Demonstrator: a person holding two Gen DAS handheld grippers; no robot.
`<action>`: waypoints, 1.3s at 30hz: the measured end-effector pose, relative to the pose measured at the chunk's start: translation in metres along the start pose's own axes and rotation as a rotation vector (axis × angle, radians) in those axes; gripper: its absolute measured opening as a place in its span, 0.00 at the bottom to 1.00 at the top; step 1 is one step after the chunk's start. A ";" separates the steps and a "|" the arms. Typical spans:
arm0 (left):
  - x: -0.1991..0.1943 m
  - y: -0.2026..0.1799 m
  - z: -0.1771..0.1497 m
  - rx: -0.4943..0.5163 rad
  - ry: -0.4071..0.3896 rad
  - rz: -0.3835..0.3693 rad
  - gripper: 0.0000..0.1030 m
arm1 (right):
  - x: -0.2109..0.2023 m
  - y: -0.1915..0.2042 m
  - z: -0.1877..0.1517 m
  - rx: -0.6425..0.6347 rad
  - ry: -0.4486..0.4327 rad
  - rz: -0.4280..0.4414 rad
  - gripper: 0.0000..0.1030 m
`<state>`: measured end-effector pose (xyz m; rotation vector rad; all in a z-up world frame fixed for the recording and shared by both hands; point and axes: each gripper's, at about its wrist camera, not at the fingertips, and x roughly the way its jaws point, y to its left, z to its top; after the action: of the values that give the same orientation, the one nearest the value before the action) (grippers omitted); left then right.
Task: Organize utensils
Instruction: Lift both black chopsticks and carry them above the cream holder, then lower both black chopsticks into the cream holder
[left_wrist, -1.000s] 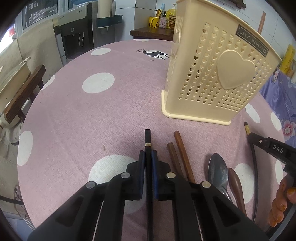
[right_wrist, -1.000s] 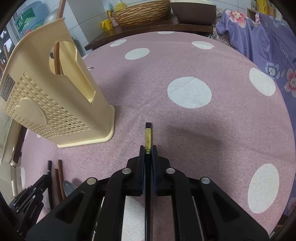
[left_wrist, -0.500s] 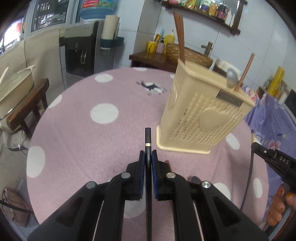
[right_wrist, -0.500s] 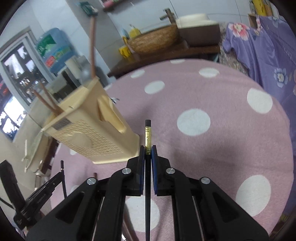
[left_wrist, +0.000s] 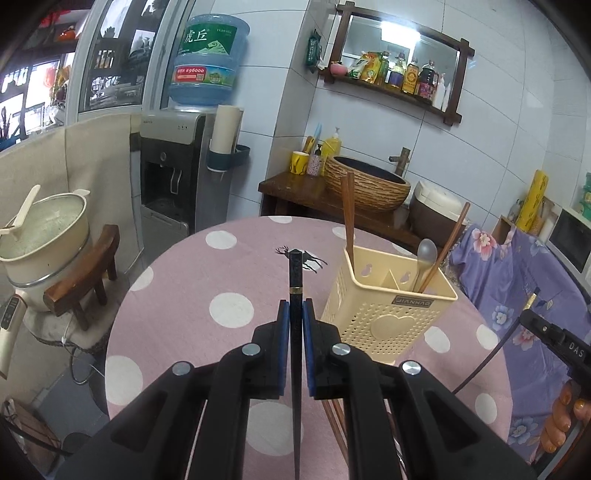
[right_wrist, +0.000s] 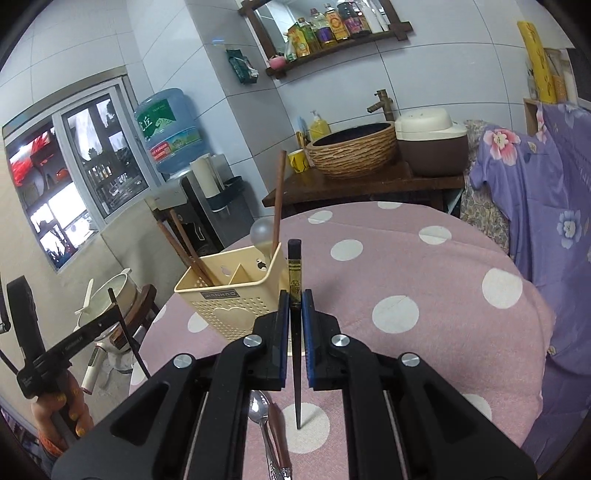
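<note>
My left gripper (left_wrist: 295, 314) is shut on a black chopstick (left_wrist: 295, 273), held high above the pink dotted table (left_wrist: 207, 273). My right gripper (right_wrist: 294, 306) is shut on a second black chopstick (right_wrist: 294, 273) with gold print, tip pointing down. The cream utensil holder (left_wrist: 391, 306) stands just right of the left gripper; it also shows in the right wrist view (right_wrist: 229, 295), left of the right gripper. It holds brown chopsticks (left_wrist: 348, 218) and a spoon (left_wrist: 426, 254). A metal spoon (right_wrist: 260, 410) and a brown-handled utensil (right_wrist: 279, 435) lie on the table below the right gripper.
Brown chopsticks (left_wrist: 334, 421) lie on the table under the left gripper. A wooden side table with a woven basin (left_wrist: 365, 188) stands behind the table. A water dispenser (left_wrist: 173, 166) and a pot on a stool (left_wrist: 40, 240) are at the left. A purple floral cloth (right_wrist: 554, 240) is at the right.
Both grippers have risen well above the table with their chopsticks and tilted up. The holder now appears lower and smaller in both views.
</note>
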<state>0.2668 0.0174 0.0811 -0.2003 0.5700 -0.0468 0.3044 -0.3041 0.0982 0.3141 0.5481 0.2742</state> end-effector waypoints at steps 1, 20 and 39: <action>-0.001 0.000 0.000 0.001 -0.001 0.003 0.08 | -0.001 0.000 0.001 -0.003 -0.002 -0.001 0.07; -0.012 0.011 0.020 0.006 -0.055 0.025 0.08 | -0.006 0.016 0.021 -0.081 -0.032 -0.023 0.07; -0.057 -0.012 0.128 0.038 -0.124 -0.142 0.08 | -0.046 0.063 0.116 -0.181 -0.085 0.044 0.07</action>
<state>0.2885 0.0340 0.2191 -0.2048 0.4306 -0.1814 0.3196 -0.2874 0.2360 0.1617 0.4292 0.3486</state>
